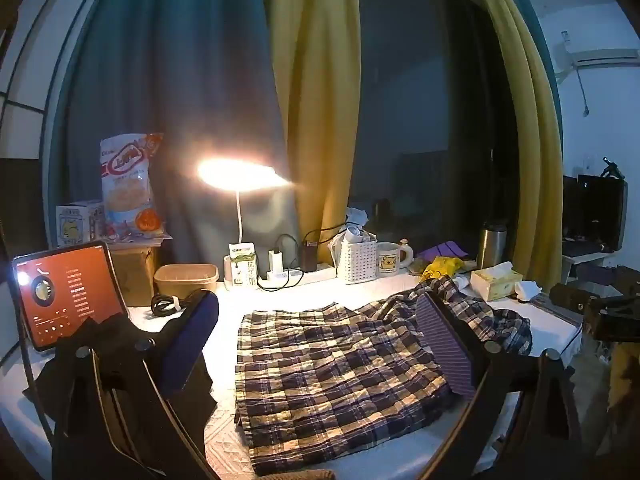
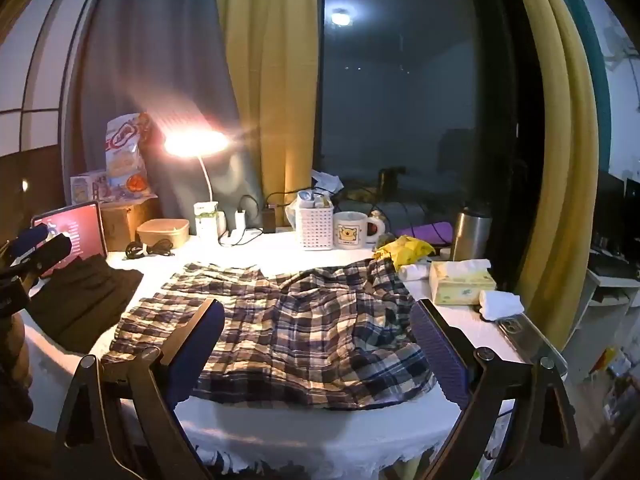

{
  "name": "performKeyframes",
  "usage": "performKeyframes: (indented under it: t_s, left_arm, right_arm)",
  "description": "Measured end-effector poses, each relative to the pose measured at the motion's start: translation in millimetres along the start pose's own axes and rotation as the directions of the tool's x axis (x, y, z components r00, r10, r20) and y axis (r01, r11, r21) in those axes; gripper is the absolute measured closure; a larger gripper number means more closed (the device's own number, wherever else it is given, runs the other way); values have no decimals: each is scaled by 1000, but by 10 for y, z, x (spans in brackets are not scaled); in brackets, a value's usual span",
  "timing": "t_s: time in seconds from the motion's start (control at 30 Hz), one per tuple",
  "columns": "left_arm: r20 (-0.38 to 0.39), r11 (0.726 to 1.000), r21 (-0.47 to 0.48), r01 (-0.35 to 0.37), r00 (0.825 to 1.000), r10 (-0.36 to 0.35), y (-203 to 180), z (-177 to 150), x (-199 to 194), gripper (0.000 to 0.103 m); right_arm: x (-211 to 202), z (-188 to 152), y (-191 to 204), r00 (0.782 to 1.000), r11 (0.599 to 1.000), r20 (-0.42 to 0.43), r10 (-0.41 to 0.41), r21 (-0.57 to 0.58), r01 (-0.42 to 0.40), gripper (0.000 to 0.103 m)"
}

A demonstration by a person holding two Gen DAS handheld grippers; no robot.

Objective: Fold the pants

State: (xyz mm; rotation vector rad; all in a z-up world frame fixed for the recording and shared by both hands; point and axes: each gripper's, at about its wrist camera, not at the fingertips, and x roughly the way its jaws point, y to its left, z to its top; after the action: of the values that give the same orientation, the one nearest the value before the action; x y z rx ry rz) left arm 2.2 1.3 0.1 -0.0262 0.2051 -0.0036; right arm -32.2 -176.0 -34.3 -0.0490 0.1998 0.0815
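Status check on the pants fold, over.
Left gripper and right gripper open, empty. Plaid pants spread on the white tablecloth, far end rumpled. Tissue box and dark garment flank them.

Plaid pants between wide jaws

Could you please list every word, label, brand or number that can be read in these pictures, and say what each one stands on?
Nothing reads surely.
Tall red-and-white snack bag: large red lettering, too blurred to read.
White and green milk carton: Chinese characters, too blurred.
Tablet with red screen: list of lines, too small.
White mug with yellow bear picture: caption too small.
Yellow tissue box: print unreadable.
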Motion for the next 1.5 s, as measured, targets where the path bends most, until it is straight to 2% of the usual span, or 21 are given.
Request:
performKeyframes:
  t_s: [0.1, 0.4, 0.93, 1.5]
  left_arm:
    - [26, 1000, 7, -3, 1000, 3, -13, -7, -27, 3]
    - [31, 1000, -8, -8, 999, 8, 0, -5, -67, 3]
    - [-15, 999, -38, -32, 999, 32, 57, -15, -20, 3]
    - [0, 999, -15, -50, 999, 50, 28, -13, -59, 3]
  right_arm:
    - [-1, -11, -4, 1000, 1000, 12, 15, 15, -15, 8]
    - [-42, 31, 24, 1000, 1000, 18, 12, 17, -12, 8]
    - [-46, 45, 29, 1000, 1000, 16, 16, 19, -16, 8]
    - [-41, 28, 19, 1000, 1000, 16, 16, 20, -16, 8]
